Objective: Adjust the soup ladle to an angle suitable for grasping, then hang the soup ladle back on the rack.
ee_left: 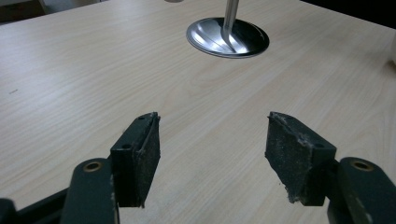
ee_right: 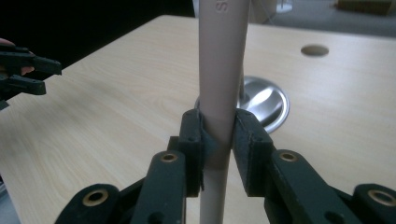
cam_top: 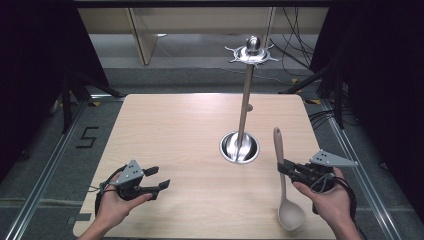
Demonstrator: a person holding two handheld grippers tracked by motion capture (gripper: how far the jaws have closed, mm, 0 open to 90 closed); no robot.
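Beige spoon (cam_top: 286, 190), clamped at mid-handle between the right gripper (cam_top: 287, 168) fingers and lifted off the table (cam_top: 190, 130), seems picked up but not yet hung on the rack (cam_top: 246, 107) beyond them, while the left gripper (cam_top: 156, 179) fingers stand apart, empty.

The table (cam_top: 165, 130) is bare over the left and middle of the high view, so a hand can pass freely there. Right of centre the stand (cam_top: 245, 107) rises from its round base (cam_top: 240, 148) and blocks the way; its hooked top (cam_top: 252, 52) reaches the upper frame. Just right of the base, the spoon (cam_top: 283, 175) takes the lower right, leaving a narrow gap.
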